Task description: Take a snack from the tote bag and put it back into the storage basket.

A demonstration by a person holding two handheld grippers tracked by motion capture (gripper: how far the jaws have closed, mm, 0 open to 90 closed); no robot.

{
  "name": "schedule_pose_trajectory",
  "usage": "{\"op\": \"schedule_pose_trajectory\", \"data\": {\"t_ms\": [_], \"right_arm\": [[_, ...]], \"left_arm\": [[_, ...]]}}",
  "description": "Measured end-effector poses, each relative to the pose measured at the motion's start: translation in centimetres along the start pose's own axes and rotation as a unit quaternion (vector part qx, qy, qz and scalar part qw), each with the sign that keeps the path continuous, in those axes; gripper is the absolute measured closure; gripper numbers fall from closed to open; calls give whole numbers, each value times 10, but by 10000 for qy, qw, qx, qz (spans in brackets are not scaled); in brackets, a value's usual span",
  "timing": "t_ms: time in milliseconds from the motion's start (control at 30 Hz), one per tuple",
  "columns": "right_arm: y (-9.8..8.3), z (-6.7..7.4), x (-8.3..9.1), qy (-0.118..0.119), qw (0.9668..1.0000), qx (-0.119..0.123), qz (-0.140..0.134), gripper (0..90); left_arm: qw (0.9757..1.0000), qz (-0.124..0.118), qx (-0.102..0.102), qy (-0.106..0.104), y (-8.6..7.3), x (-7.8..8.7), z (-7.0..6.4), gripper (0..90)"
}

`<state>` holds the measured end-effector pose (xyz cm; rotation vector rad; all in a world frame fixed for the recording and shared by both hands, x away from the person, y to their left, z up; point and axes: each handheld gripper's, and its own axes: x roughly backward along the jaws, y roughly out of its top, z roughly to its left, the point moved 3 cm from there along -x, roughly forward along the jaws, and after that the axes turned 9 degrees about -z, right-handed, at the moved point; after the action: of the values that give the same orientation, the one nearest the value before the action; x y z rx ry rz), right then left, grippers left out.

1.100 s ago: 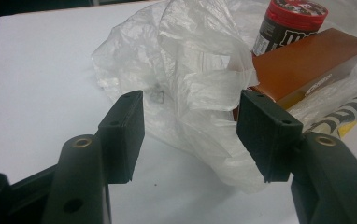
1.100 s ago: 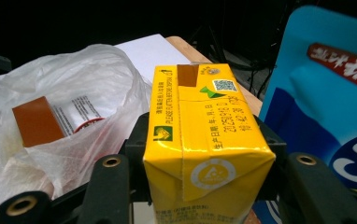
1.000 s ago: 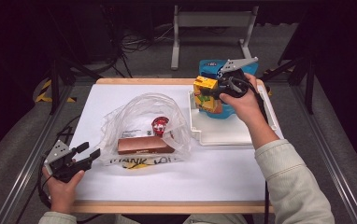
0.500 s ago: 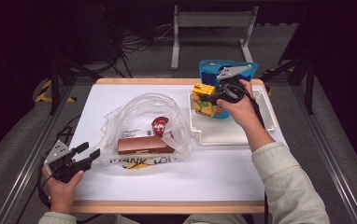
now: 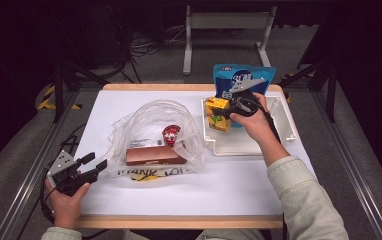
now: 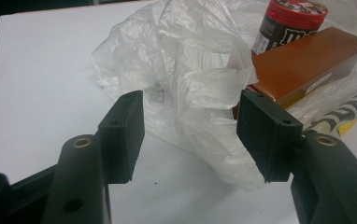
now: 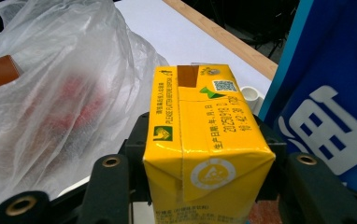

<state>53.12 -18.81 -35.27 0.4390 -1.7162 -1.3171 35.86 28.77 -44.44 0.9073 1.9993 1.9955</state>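
High view: right hand-held gripper (image 5: pixel 227 106) was clamped on a yellow drink carton (image 5: pixel 217 114), upright over the white tray (image 5: pixel 279 131) at the desk's (image 5: pixel 229 185) far right, beside a blue pouch (image 5: pixel 244 80). Whether the carton base touched the tray, cannot tell. Left hand-held gripper (image 5: pixel 93 166) sat at the near left desk edge, jaws apart, holding nothing, just short of a clear plastic bag (image 5: pixel 144 125) with a brown box (image 5: pixel 154 155) and a red-lidded jar (image 5: pixel 171 134) inside. Bag print read partly "ANK".

Left gripper view: jaws stood wide on the left hand-held gripper (image 6: pixel 190 135), crumpled bag (image 6: pixel 190 70) film beyond them, not pinched. Film looked thin, soft, slippery. Jar (image 6: pixel 289 23) label unreadable.

Right gripper view: right hand-held gripper (image 7: pixel 204 163) pads pressed both narrow sides of the carton (image 7: pixel 204 135). Judged light-to-medium, stiff cardboard but dentable if squeezed hard, glossy and a bit slick; side grip at mid-height looked best. Print: "2026", small Chinese text, QR code, a round recycling-type mark. Pouch (image 7: pixel 331 93) showed large white Chinese characters.
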Motion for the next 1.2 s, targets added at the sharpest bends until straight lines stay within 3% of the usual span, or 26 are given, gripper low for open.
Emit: {"op": "schedule_pose_trajectory", "data": {"t_ms": [1200], "right_arm": [[-33, -1, -21, -124, 9995, -225, 195, 531]], "left_arm": [[10000, 13, -2, -10, 0, 0, 0, 419]]}}
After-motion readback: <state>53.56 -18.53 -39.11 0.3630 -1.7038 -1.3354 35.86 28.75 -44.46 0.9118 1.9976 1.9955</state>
